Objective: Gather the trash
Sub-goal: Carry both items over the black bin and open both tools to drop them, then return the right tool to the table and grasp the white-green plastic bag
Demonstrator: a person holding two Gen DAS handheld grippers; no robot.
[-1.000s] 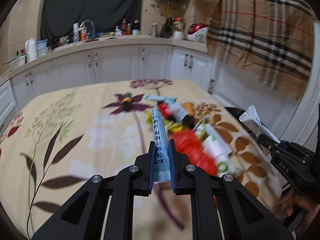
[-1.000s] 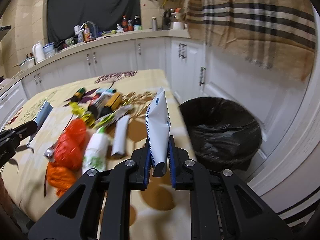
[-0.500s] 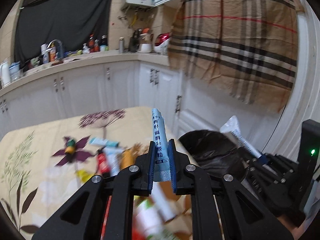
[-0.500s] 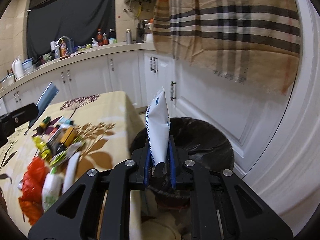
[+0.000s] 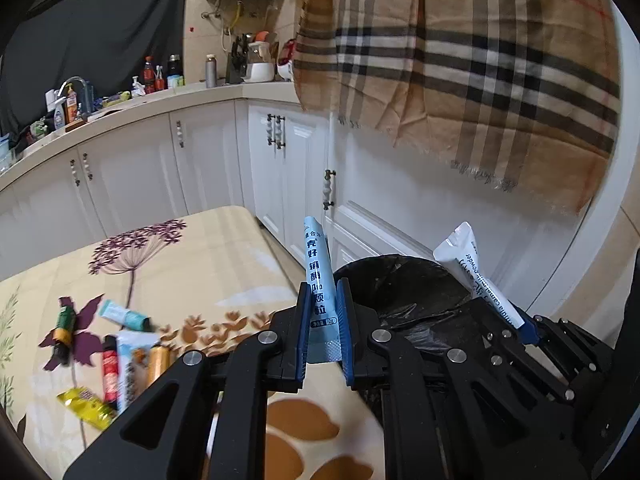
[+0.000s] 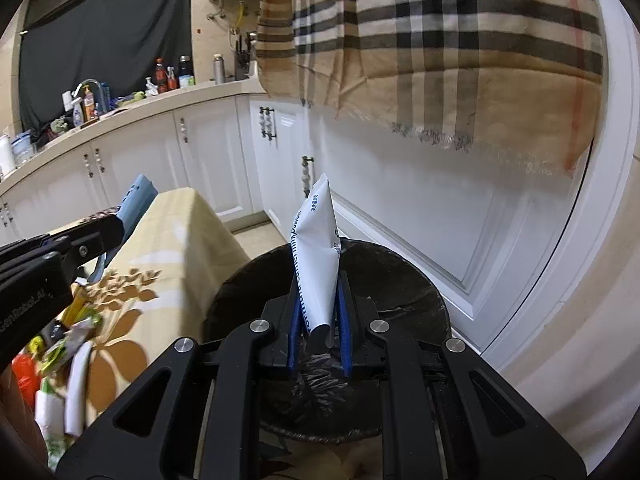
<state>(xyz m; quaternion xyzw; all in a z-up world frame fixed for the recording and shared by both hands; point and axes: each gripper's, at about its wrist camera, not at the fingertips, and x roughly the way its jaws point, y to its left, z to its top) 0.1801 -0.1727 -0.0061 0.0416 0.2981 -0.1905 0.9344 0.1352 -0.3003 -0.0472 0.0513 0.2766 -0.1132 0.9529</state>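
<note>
Left hand-held gripper (image 5: 323, 334): I see its blue pads clamped on a slim, glossy light-blue sachet (image 5: 320, 292) standing upright.
Right hand-held gripper (image 6: 320, 334): pinched on a crinkled white pouch (image 6: 318, 252), tip up.
Ahead of both: a round bin with a wrinkled black liner (image 6: 400, 292); the white pouch sits over its mouth, the blue sachet just short of its rim.
In the way: nothing between my right jaws and the bin.
Left of my left hand-held gripper: a tabletop (image 5: 192, 268) under a floral cloth, strewn with small wrappers (image 5: 120, 316).
Beyond: white cabinets (image 5: 208, 168), fringed plaid cloth (image 5: 480, 80).
</note>
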